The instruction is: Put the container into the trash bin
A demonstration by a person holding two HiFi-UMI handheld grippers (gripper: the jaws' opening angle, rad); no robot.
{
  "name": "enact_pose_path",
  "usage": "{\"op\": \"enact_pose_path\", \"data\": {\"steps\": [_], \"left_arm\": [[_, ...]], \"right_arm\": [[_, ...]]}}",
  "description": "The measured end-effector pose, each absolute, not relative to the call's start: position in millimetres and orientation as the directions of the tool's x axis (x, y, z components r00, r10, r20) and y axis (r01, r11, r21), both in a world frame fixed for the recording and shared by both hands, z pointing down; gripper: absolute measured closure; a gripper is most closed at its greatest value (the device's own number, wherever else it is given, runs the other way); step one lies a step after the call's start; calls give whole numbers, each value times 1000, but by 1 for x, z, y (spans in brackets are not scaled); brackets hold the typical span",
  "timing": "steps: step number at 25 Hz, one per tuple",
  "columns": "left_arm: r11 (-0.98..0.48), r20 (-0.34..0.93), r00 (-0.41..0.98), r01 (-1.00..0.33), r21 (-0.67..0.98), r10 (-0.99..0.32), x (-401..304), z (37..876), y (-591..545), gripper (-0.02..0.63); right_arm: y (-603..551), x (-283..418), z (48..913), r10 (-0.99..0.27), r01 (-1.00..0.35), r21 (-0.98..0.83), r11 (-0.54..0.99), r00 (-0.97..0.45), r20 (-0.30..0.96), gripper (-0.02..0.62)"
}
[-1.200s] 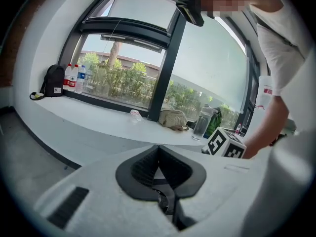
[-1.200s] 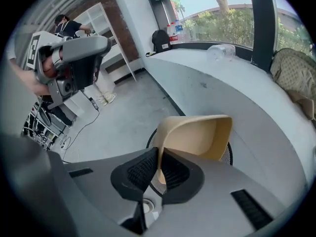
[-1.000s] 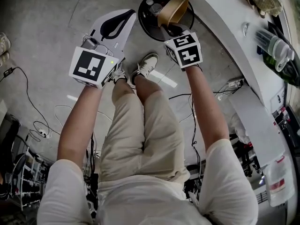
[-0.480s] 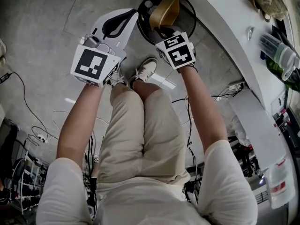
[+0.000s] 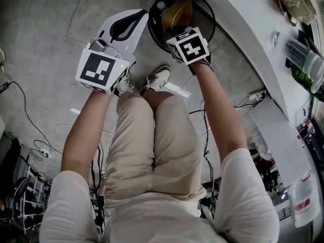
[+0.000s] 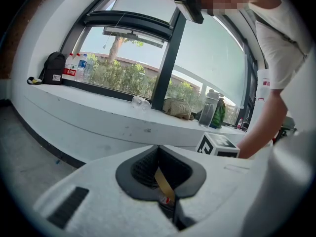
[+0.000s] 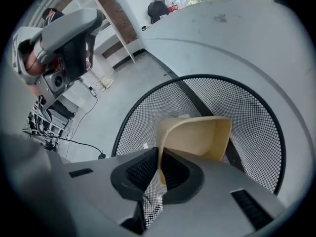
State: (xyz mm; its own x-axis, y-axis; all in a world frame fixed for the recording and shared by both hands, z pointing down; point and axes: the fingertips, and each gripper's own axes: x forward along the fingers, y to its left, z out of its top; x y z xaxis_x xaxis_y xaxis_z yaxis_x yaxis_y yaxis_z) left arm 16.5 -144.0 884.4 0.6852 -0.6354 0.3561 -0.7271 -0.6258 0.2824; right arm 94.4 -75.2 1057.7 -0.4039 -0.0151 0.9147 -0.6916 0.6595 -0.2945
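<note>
right gripper (image 7: 159, 169): fingers narrow, pinching one wall of container (image 7: 195, 135) | container: 12 o'clock from fingers, over trash bin (image 7: 247, 107) mouth | left gripper (image 6: 160, 174): fingers together, 9 o'clock of bin

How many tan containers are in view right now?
1: the tan container, gripped by its wall in the right gripper, hangs over the black mesh trash bin. Its floor is partly hidden, so another may lie there.

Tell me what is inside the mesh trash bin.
The tan container, pinched at its rim by the right gripper, hangs in the mouth of the trash bin, beside a small white item. The container covers part of the bottom.
</note>
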Motion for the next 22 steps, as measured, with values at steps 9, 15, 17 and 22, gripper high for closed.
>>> {"op": "enact_pose_path", "data": {"steps": [9,15,17,22], "left_arm": [[-610,343,680,-733,301,-647,5,910,-151,591],[-615,346,687,-726,307,-639,0,924,-156,591],[-612,355,685,-728,309,-636,-3,923,-154,591],[-612,376,686,-727,313,-623,-14,894,-144,591]], "right_arm": [[-74,98,1101,67,-695,-324,641,-370,926,571],[-71,91,1114,115,-698,-373,611,-388,915,565],[-73,89,1110,110,-703,-379,602,-397,911,526],[-77,92,1084,82,-739,-360,570,-385,919,390]]}}
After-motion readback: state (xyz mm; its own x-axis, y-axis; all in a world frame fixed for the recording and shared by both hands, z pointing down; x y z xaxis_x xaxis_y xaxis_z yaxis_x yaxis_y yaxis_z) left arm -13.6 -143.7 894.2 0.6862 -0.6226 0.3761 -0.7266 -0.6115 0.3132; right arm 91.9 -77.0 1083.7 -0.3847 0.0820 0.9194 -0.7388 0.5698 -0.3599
